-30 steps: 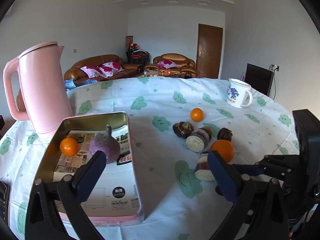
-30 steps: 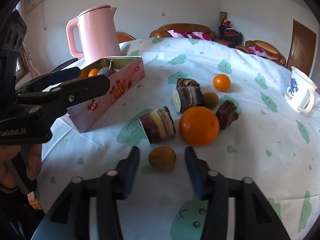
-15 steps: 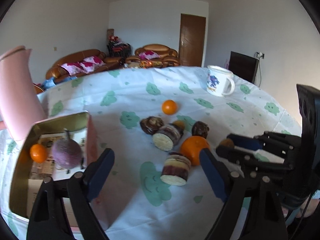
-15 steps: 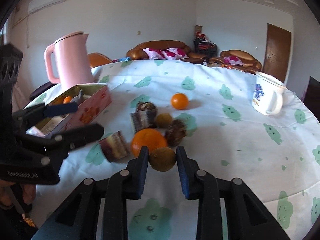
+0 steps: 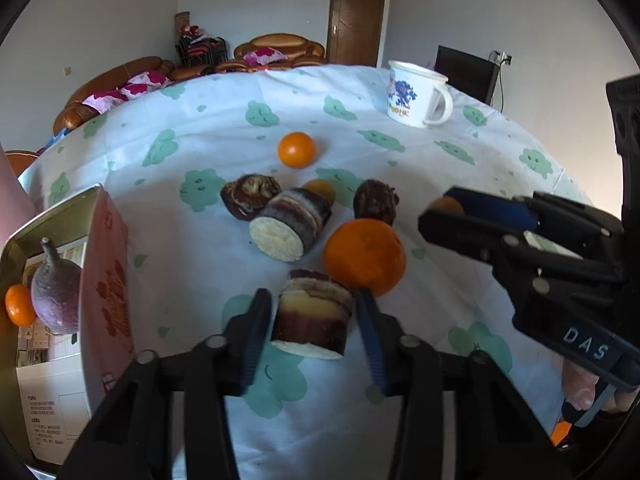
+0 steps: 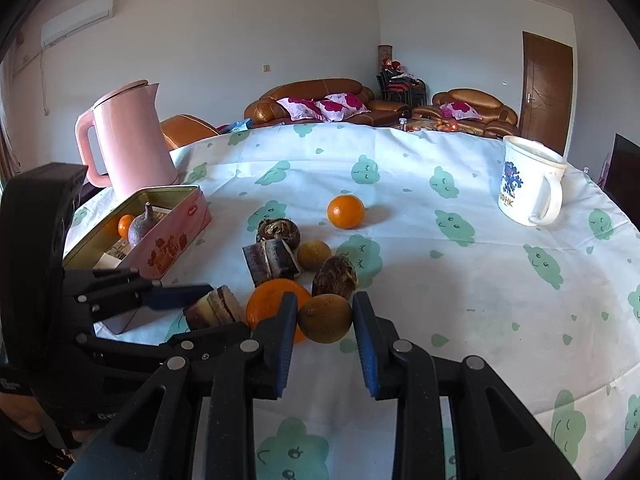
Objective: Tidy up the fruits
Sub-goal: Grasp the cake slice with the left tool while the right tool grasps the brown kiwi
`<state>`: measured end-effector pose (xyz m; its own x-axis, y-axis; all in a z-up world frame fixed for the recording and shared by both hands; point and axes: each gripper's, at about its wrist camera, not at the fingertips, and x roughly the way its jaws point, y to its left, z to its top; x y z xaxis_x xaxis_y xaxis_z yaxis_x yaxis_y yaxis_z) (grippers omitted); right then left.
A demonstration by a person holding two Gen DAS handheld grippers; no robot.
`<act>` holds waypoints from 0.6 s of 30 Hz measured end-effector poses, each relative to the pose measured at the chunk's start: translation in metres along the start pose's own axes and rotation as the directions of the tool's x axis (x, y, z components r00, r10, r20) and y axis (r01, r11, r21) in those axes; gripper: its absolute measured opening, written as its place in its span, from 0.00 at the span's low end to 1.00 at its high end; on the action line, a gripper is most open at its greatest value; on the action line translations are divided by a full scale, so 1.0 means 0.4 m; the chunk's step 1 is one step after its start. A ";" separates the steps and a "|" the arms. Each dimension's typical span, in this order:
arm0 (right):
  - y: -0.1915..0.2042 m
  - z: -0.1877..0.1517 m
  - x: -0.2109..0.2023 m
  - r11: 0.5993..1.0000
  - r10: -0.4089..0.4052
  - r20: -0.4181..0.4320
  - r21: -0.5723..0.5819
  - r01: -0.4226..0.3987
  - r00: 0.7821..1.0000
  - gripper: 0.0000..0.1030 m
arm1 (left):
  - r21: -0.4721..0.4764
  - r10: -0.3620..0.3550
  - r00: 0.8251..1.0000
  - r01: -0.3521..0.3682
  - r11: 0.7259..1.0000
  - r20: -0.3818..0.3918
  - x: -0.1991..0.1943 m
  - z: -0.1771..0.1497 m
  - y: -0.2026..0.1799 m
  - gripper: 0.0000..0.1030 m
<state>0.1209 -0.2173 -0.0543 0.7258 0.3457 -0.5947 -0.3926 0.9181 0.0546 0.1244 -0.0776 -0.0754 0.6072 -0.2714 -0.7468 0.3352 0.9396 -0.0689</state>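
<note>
Right tool (image 6: 325, 318) gripping brown-green fruit (image 6: 325, 318), fingers closed against its sides. Left tool (image 5: 312, 314) straddling purple cut chunk (image 5: 312, 314) on worktop (image 5: 224, 256), contact unclear. Large orange (image 5: 365, 255) sitting just beyond.

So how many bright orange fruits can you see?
3: a big orange beside the right tongs, a small one mid-table, another small one inside the pink tin. More could hide.

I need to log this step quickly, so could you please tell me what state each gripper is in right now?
Left gripper: open around the cut purple root piece, not yet clamped.
Right gripper: shut on the brownish round fruit.
</note>
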 end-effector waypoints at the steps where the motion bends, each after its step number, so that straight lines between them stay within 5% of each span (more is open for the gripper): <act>1: 0.001 0.002 0.004 1.000 0.001 0.000 0.000 -0.001 1.000 0.29 | -0.005 -0.004 1.000 0.004 1.000 -0.001 0.000 0.000 0.003 0.40; 18: 0.013 0.002 -0.017 0.999 0.036 0.059 -0.022 -0.035 0.998 0.29 | -0.031 0.010 0.993 -0.006 0.999 0.119 -0.053 -0.008 0.021 0.39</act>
<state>0.1144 -0.2149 -0.0491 0.7431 0.3897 -0.5441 -0.4304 0.9008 0.0574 0.1123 -0.0632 -0.0623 0.6921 -0.2851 -0.6631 0.3087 0.9474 -0.0851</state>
